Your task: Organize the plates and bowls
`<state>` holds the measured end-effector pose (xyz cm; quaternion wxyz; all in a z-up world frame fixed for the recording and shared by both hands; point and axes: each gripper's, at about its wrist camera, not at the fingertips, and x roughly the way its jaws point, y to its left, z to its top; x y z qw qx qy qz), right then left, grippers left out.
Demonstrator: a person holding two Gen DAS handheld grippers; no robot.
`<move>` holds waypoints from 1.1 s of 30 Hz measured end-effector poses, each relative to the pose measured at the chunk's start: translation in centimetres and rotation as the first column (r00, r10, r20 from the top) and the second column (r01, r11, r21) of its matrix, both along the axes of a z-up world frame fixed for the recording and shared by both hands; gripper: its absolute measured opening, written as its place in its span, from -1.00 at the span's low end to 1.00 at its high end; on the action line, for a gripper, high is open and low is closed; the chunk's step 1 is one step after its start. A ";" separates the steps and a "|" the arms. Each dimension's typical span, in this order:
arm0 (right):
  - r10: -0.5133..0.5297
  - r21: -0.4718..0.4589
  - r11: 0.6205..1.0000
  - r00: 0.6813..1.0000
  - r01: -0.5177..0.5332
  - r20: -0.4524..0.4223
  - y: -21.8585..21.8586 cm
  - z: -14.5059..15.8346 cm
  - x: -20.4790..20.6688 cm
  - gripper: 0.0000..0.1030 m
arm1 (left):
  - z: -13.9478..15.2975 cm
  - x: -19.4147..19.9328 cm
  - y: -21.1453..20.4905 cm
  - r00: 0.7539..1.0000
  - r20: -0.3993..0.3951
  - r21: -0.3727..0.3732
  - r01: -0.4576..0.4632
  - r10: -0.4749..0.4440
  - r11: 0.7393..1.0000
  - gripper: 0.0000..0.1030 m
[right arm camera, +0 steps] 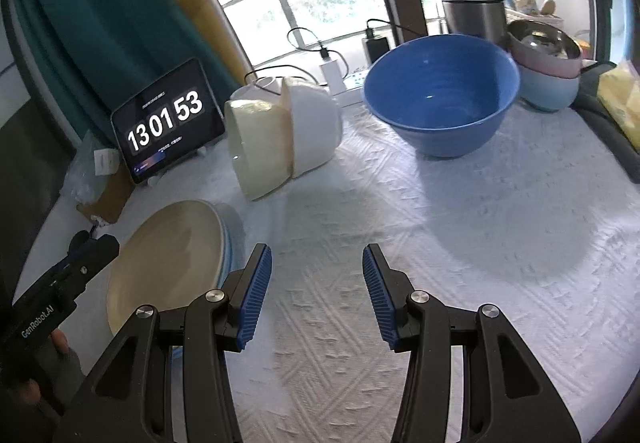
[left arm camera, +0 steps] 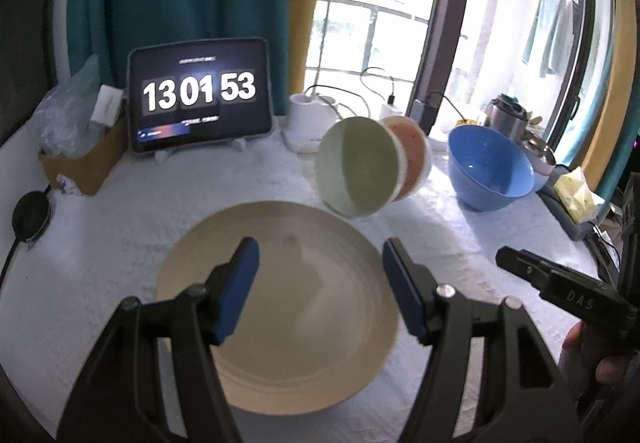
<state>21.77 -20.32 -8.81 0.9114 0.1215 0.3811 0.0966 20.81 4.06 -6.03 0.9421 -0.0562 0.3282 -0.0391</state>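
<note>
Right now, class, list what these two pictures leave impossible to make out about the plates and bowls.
- Plates: right view shows a bluish rim under the cream one; the count is hidden by the top plate.
- Tipped bowls: how many are nested is hidden behind the green one.
- Far stacked bowls: contents blurred, partly behind the blue bowl.
- Tablet: small text too tiny in both views.

The cream plate [right arm camera: 168, 263] hides all but a blue rim of whatever lies beneath it. The tablet's [left arm camera: 200, 95] small text is unreadable. The steel cooker [left arm camera: 508, 115] is blurred, half-hidden behind the blue bowl [left arm camera: 490, 169].
</note>
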 end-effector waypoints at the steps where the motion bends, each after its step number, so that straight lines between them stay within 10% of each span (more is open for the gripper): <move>1: -0.007 0.002 1.000 1.000 0.007 0.002 -0.4 0.1 -0.1 -0.03 | 0.1 0.0 -0.3 1.000 0.002 0.002 0.005 -0.005 1.000 0.27; 33: -0.094 0.035 0.995 0.995 0.093 0.036 -10.0 1.4 1.9 -0.03 | 1.4 4.6 -11.5 0.982 0.015 0.034 0.188 -0.189 0.982 0.28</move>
